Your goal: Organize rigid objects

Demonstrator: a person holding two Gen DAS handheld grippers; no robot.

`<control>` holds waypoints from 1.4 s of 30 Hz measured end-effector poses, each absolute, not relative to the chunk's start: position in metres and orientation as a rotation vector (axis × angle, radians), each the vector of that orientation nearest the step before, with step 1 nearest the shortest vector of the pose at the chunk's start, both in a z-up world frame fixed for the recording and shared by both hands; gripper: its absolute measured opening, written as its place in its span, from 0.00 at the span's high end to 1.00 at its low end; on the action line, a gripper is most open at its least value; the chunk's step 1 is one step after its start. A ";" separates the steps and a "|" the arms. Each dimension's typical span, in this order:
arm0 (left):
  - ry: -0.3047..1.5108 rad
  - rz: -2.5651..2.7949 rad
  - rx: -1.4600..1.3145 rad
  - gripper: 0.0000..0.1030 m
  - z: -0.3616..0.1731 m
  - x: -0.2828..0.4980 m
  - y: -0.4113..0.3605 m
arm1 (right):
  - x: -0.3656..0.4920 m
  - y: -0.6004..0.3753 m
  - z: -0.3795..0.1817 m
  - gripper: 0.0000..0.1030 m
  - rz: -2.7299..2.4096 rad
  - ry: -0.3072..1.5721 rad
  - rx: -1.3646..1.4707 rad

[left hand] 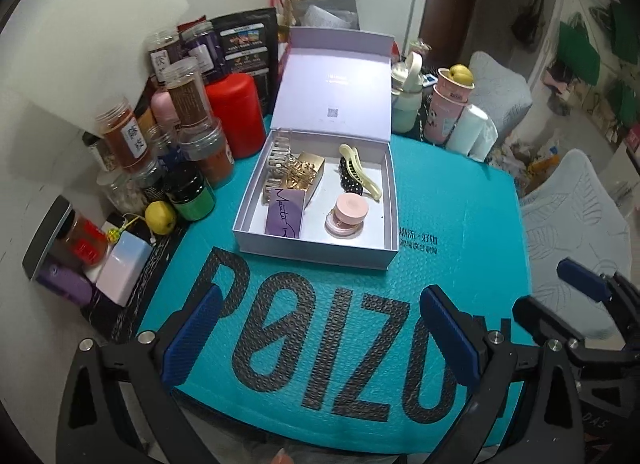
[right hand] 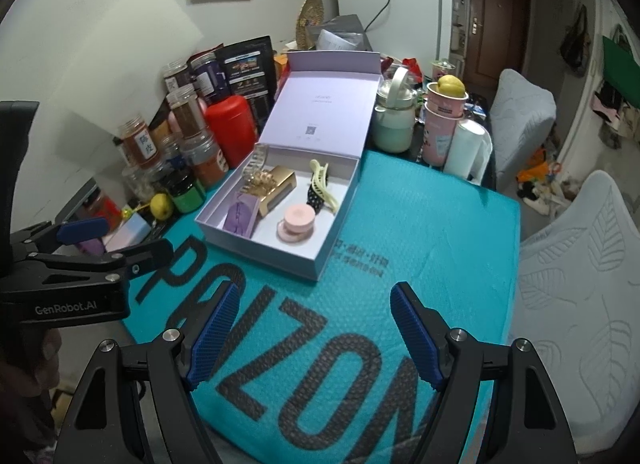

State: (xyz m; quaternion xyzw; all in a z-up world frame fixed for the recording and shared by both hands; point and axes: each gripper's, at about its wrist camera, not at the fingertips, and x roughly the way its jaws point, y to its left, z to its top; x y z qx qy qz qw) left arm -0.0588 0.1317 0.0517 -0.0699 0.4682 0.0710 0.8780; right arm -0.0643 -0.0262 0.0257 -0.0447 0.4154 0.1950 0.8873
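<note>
Left gripper (left hand: 320, 328): jaws wide apart, nothing between the blue pads, hovering over the teal bubble mailer (left hand: 460, 224) with its big black lettering. Right gripper (right hand: 316, 338): also spread wide and empty, above the same mailer, beside the left one.

Farther out, well apart from both grippers: lavender gift box (left hand: 316, 254), lid standing open against the back. Already inside: purple card sleeve (left hand: 282, 218) at the near left, gold box (left hand: 310, 172) behind it with gold-toned hair clips (left hand: 294, 174) heaped on top, clear claw clip (left hand: 276, 150) in the far left corner, pink-lidded cosmetic jar (left hand: 347, 214) near right, pale yellow claw clip (left hand: 360, 170) lying over a black dotted clip (left hand: 350, 180) behind it.

Judging by that: sorting looks close to finished, perhaps complete, with nothing loose on the mailer. Possibly left: closing the lid, if that counts.

Hard to settle: whether any clutter along the wall, such as spice jars (left hand: 120, 132), red canister (left hand: 236, 112), lemon (left hand: 160, 217) or small pastel boxes (left hand: 124, 268), belongs to the task. Number of gold clips in the tangle unclear. Print inside the lid too small to read. Table surface under the mailer mostly hidden; near edge cut off by the gripper bodies.
</note>
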 end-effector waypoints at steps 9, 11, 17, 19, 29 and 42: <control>0.972 0.221 -0.082 0.02 0.053 -0.074 0.117 | -0.077 -0.038 0.021 0.24 0.423 0.872 -0.088; 0.976 0.228 -0.092 0.02 0.052 -0.077 0.116 | -0.078 -0.042 0.021 0.24 0.423 0.873 -0.081; 0.976 0.247 -0.138 0.02 0.053 -0.083 0.115 | -0.079 -0.049 0.019 0.24 0.429 0.885 -0.062; 0.973 0.252 -0.134 0.02 0.053 -0.083 0.113 | -0.080 -0.050 0.019 0.24 0.430 0.881 -0.062; 0.986 0.245 -0.143 0.02 0.052 -0.083 0.111 | -0.081 -0.052 0.024 0.24 0.425 0.866 -0.072; 0.985 0.259 -0.161 0.02 0.052 -0.087 0.115 | -0.082 -0.053 0.025 0.24 0.435 0.860 -0.075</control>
